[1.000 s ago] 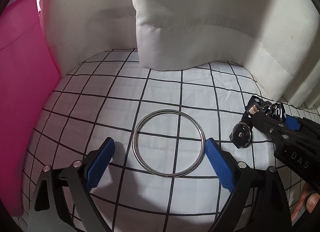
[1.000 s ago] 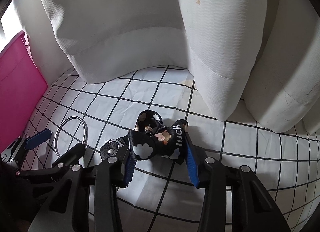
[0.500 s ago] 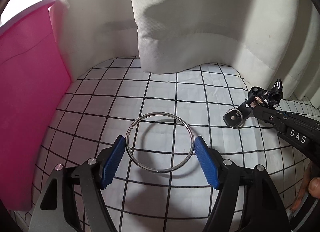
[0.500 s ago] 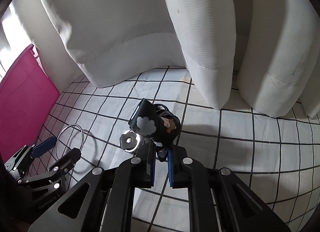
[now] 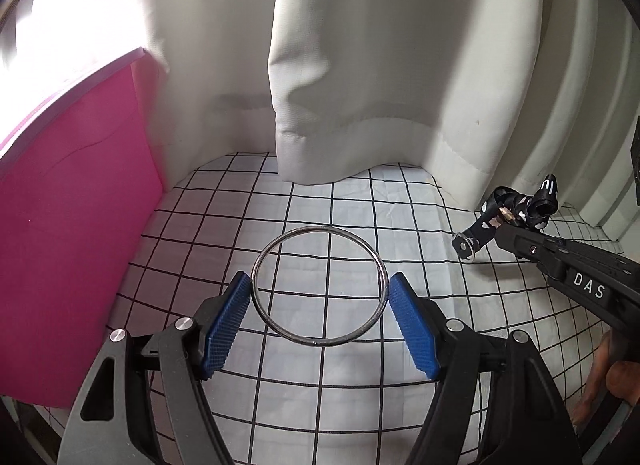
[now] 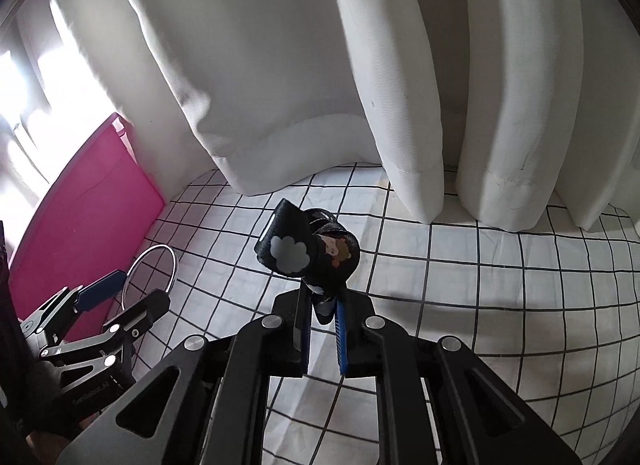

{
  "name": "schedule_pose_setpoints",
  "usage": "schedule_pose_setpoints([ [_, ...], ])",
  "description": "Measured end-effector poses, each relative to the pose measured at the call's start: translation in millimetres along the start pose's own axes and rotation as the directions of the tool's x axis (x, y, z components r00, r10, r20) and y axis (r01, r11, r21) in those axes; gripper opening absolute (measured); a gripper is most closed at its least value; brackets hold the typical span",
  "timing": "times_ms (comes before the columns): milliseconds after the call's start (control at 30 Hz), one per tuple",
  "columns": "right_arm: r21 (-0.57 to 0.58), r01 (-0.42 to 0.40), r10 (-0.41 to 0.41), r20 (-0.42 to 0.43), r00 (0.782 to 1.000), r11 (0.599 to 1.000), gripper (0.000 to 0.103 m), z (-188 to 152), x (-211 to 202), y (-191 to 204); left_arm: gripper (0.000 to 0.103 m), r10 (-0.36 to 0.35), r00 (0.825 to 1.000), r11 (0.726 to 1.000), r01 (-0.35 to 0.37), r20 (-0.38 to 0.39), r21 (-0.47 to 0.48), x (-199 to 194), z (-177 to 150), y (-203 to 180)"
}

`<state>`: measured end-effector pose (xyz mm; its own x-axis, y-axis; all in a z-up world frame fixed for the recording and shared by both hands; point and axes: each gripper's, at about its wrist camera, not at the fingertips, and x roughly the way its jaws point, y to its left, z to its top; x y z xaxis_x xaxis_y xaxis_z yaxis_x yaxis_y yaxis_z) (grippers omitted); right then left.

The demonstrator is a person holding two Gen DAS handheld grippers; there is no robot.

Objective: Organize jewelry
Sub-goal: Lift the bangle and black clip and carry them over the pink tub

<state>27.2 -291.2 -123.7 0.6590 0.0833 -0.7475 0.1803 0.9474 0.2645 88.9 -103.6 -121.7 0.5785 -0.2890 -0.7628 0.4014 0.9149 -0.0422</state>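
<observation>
Since a second ago our right gripper (image 6: 323, 311) has clamped down on the black printed strap (image 6: 308, 253) and raised it off the checked cloth (image 5: 328, 361); our left gripper (image 5: 318, 315) has narrowed until its blue pads (image 5: 226, 323) sit at the rim of the metal bangle (image 5: 256, 289).

We judge that one piece is secured and ready to carry off, while the second is about to be pinched.

From the right wrist view, the strap stands bunched straight ahead at 12 o'clock above the clamped jaws, cloud and bear print facing us. In the left wrist view its metal ring end (image 5: 464, 245) dangles at about 2 o'clock — clear of the cloth, as far as we can tell.

The bangle lies flat on the cloth, centred between the left jaws. They are parted, with the pads just at its 9 and 3 o'clock edges; we cannot tell whether they touch yet. The pink box (image 5: 72, 249) stands at 9 o'clock, beside the white curtain (image 5: 360, 65) — possibly where the pieces belong.
</observation>
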Motion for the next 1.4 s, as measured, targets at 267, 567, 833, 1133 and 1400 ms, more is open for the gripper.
schedule_pose_setpoints([
  [267, -0.034, -0.014, 0.015, 0.028, 1.000, 0.999, 0.010, -2.4, -45.7, 26.2, 0.069, 0.006, 0.999, 1.000, -0.005, 0.053, -0.024, -48.7, 11.0, 12.1],
  [567, -0.151, -0.051, 0.067, 0.100, 0.993, 0.987, 0.010, 14.0, -95.2, 73.1, 0.069, 0.002, 0.986, 0.998, 0.009, 0.166, -0.068, -118.2, 28.8, 23.3],
  [833, -0.263, -0.131, 0.175, 0.148, 0.973, 0.956, 0.010, 38.5, -119.5, 133.6, 0.069, 0.065, 0.959, 0.991, -0.030, 0.276, -0.127, -181.7, 45.1, 55.5],
  [1133, -0.381, -0.267, 0.335, 0.123, 0.934, 0.885, 0.010, 66.8, -104.6, 225.7, 0.069, 0.253, 0.923, 0.947, -0.175, 0.290, -0.267, -221.5, 44.0, 147.6],
  [1400, -0.451, -0.341, 0.383, 0.002, 0.924, 0.825, 0.010, 82.5, -55.7, 311.7, 0.069, 0.384, 0.904, 0.880, -0.298, 0.186, -0.369, -211.1, 23.7, 231.4],
])
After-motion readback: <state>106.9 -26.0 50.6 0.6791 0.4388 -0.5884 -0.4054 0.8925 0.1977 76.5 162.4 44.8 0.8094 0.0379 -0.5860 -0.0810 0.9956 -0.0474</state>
